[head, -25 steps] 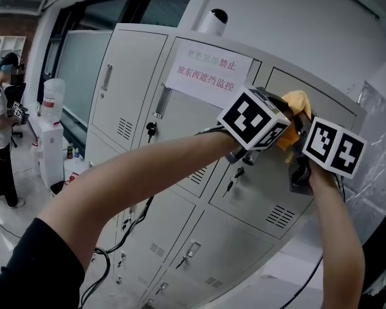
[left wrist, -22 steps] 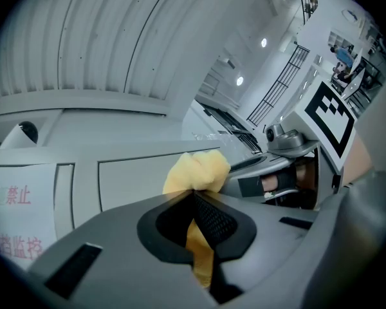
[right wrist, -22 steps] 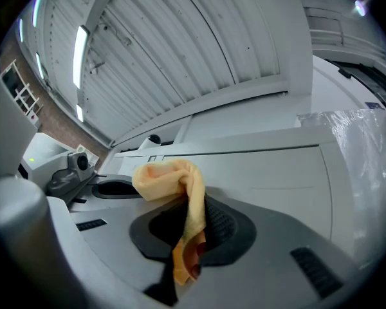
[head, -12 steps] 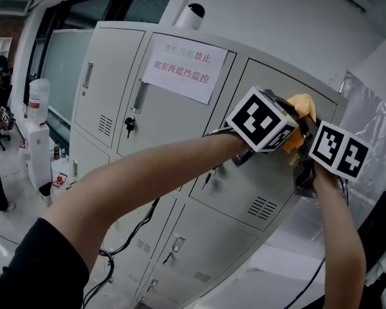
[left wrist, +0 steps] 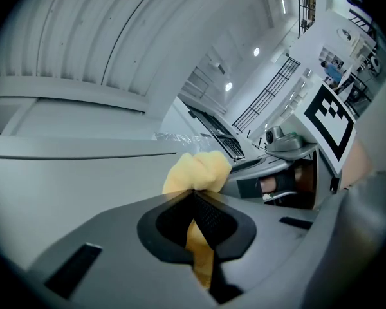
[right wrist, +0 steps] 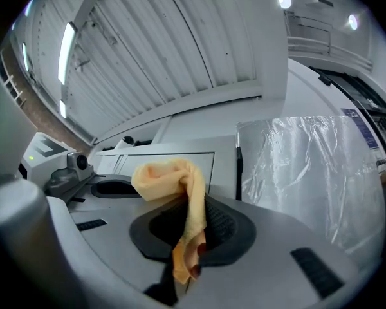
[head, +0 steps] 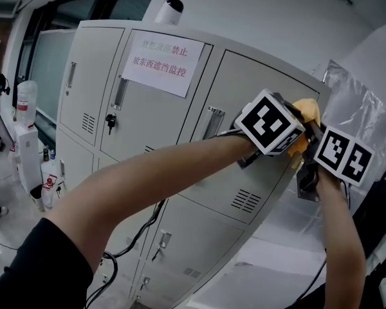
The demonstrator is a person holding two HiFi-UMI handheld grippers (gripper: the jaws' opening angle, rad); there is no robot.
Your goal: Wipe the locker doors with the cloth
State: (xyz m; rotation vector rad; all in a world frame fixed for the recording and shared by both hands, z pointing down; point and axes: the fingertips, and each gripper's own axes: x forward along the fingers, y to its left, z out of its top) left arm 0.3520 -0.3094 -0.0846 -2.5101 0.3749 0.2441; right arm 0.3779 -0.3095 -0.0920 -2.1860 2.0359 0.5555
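Presently, the left gripper [left wrist: 194, 196] is clamped shut on a fold of the yellow cloth [left wrist: 198, 169]. The right gripper [right wrist: 194, 221] is likewise closed on a hanging fold of it. Both tools sit side by side, nearly touching, at the top right corner of the locker's upper right door [head: 251, 89], the cloth bunched ahead of their jaws. Contact with the panel cannot be confirmed.

Judgement: the two-point hold gathers the cloth into a pad for pressing along the door's edge, so wiping appears to be at this corner. Clear plastic sheeting [right wrist: 309, 166] hangs just beyond the locker's right side and is a likely snag hazard.
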